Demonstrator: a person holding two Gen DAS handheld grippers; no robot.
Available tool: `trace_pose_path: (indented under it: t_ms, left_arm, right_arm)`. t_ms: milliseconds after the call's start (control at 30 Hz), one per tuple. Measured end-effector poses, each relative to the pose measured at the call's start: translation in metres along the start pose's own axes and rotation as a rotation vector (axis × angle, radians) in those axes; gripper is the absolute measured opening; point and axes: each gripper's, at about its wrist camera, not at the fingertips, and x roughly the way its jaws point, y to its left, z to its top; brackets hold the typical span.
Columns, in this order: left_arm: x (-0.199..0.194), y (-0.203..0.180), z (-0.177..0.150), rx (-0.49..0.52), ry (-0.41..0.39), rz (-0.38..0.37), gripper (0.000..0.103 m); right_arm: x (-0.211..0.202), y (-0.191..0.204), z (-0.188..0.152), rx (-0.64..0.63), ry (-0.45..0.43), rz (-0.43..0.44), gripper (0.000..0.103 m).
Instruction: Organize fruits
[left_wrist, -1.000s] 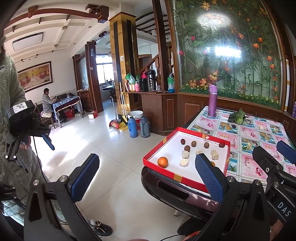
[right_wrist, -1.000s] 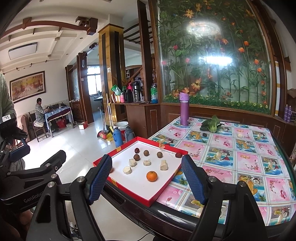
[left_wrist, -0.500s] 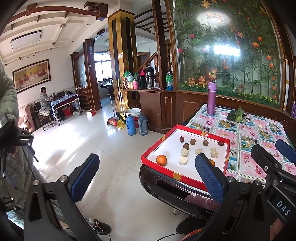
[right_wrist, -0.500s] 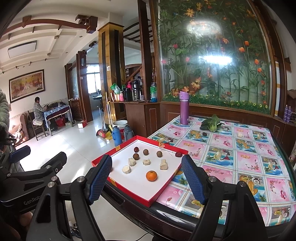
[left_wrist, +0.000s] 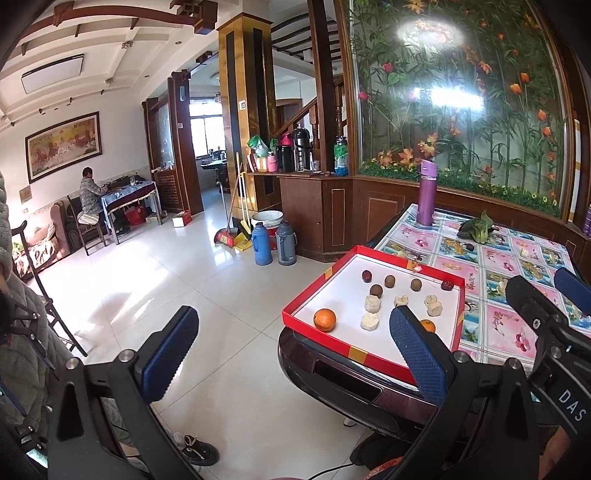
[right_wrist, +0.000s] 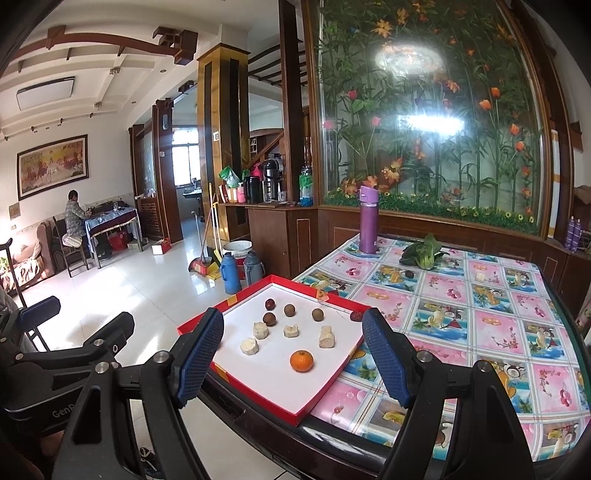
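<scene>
Nearest to me, at the bottom of each view, both tools hang short of the table edge, held back, I'd guess, so the whole spread stays in sight. The right gripper (right_wrist: 293, 354) has its jaws spread wide with nothing between them, framing the tray from the lower centre. The left gripper (left_wrist: 291, 350) is just as wide and empty, aimed more at the floor, its right pad overlapping the tray's near side.

Beyond them sits the red tray (right_wrist: 325, 391), at the table's corner and overhanging the rim. On its white floor the fruit lies loosely by kind: an orange (right_wrist: 301, 360) low in the middle, a second orange (left_wrist: 325, 319) at the lower left in the left view, pale peeled chunks (right_wrist: 260, 329) in the middle, brown round fruits (right_wrist: 289, 310) behind them, a red date (right_wrist: 270, 304) at the back left and another (right_wrist: 355, 315) against the right wall.

Farther, toward the upper right, a leafy green (right_wrist: 421, 254) and a purple flask (right_wrist: 368, 221) stand on the flowered tablecloth (right_wrist: 480, 321). Whether the sorting is finished or pending, I can't say.
</scene>
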Motion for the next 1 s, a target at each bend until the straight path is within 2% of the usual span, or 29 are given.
trace_pose_path:
  t_ms: [400,1000]
  left_arm:
    - [0.026,-0.004,0.001,0.021,0.038,0.001,0.103]
    - [0.034,0.003,0.004,0.000,0.053,-0.002,0.103]
  right_arm:
    - [0.016,-0.013,0.002,0.016,-0.013,0.000,0.078]
    - [0.026,-0.013,0.005,0.022,0.009,-0.003,0.078]
